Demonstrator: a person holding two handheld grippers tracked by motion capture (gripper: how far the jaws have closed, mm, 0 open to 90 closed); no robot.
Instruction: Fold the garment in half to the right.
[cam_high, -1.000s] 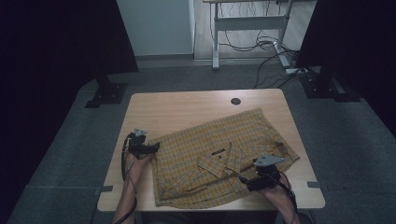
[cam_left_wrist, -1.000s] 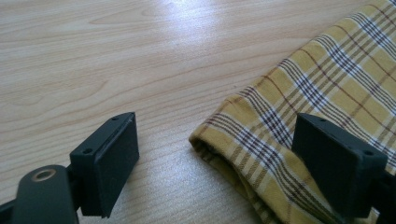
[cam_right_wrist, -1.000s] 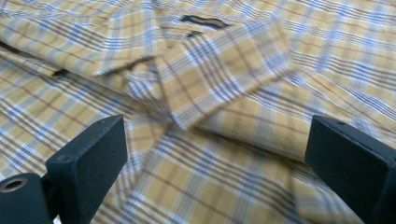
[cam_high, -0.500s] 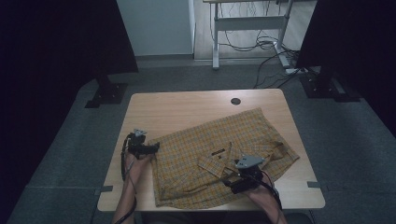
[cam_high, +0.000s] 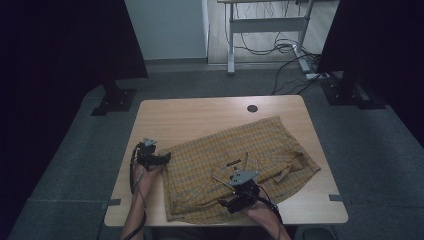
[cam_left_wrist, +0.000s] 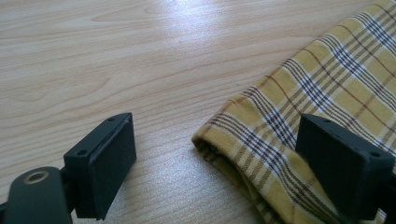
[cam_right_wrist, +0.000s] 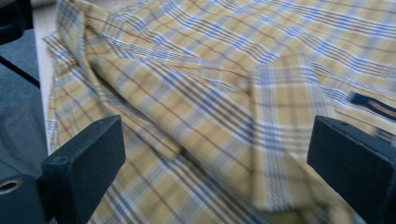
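Yellow plaid shirt (cam_high: 235, 165) spread on wooden table (cam_high: 200, 117); left claw (cam_left_wrist: 215, 154) wide at its edge, right claw (cam_right_wrist: 217, 154) wide over it.

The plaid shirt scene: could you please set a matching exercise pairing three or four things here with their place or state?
Things:
1. left gripper
2. right gripper
3. plaid shirt
4. round hole

Places or states:
A. in the table top near its far edge
B. open, over the shirt's near part
C. open, at the shirt's left edge
D. spread across the table

Pairs: 1-C, 2-B, 3-D, 4-A
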